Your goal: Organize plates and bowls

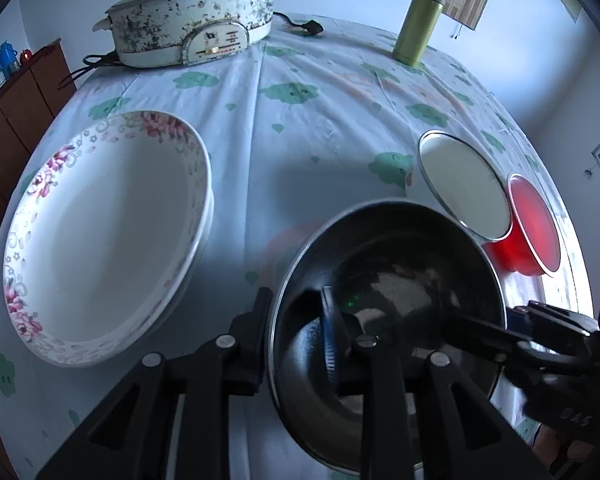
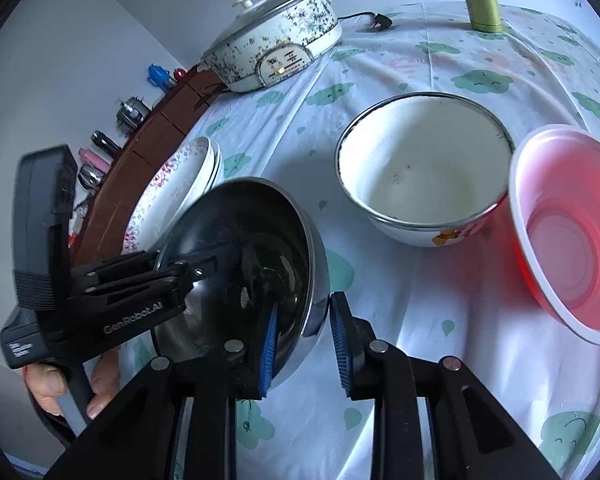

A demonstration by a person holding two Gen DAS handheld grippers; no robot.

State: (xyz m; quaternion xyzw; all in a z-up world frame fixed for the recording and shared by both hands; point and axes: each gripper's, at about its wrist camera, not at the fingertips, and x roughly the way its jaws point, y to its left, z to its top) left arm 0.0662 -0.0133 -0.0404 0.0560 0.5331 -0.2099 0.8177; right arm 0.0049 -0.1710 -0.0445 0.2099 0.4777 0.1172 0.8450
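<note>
Counter (image 1: 300, 128), draped in a cloud-print cloth, carrying all the tableware. Rear: electric cooking pot (image 1: 192, 24) and green flask (image 1: 416, 24), both well apart from the work. Left side: stack of floral plates (image 1: 100, 240), already nested. Right side: white enamel bowl (image 2: 424, 168), with the red plastic bowl (image 2: 568, 232) touching its rim. Front centre: steel bowl (image 2: 240, 264), tilted, its wall passing between the fingers of both claws. Right claw (image 2: 303, 346) straddles the near wall of the steel bowl, jaws slackened, with a visible gap at the outer blue pad. Left claw (image 1: 296, 332) straddles the opposite rim, one finger inside and one outside, likewise loosened rather than clamped. Step judged in hand: letting go of the steel bowl once it is set down. The next move calls for drawing both claws clear without dragging the bowl, then nesting the bowls.
</note>
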